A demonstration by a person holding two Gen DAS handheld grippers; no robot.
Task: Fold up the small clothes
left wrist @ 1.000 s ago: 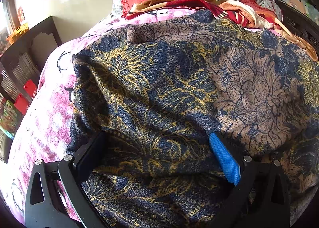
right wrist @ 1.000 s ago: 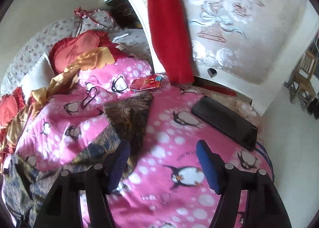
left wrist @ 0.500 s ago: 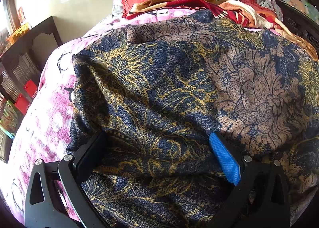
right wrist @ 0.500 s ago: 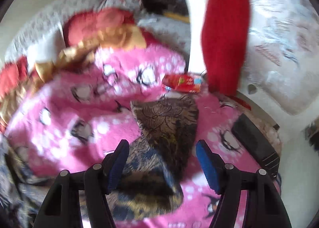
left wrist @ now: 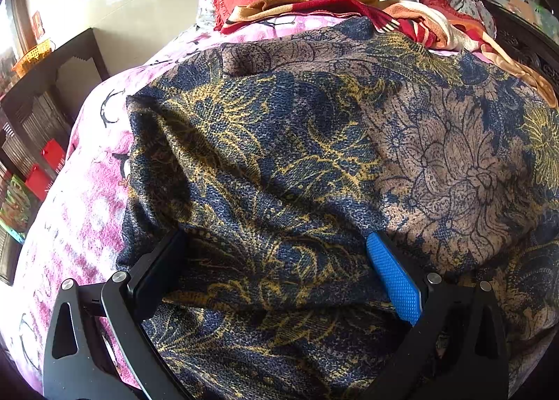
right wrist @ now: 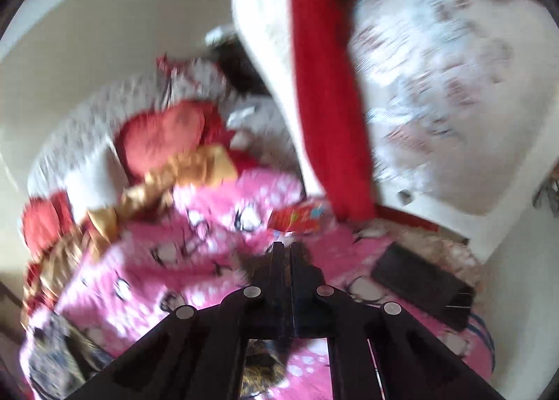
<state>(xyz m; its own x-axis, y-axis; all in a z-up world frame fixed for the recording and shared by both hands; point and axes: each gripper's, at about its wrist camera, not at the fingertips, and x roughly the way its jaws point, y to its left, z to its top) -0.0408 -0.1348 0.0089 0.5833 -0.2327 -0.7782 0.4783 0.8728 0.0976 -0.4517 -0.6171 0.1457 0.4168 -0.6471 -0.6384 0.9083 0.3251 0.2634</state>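
**A:** Bedspread first: pink fleece blanket with penguin print [right wrist: 216, 249] covers the bed. On it lies the navy, gold and tan floral woven garment [left wrist: 314, 155], rumpled, nubby weave, filling most of the left wrist view.

**B:** Step?

**A:** Looks like a fold starting. Right gripper [right wrist: 287, 253] has just been closing, jaws now together. Dark patterned cloth shows at the tips and below the fingers, so probably a pinch on a corner of that garment. Frame is blurred, can't confirm contact.

**B:** Left?

**A:** Left gripper [left wrist: 279, 260] is spread wide, resting over the garment. Cloth lies between the fingers, blue ribbed pad [left wrist: 393, 281] not squeezing it. Acts as an anchor at best.

**B:** Next move?

**A:** My read: carry the pinched corner across onto the body, keep the fabric taut, left side holding the bulk down. Loose weave drapes and may slip.

**B:** Clutter?

**A:** Flat black rectangular case [right wrist: 422, 284] near the bed edge, small red printed packet [right wrist: 297, 220] just ahead of the right tips.
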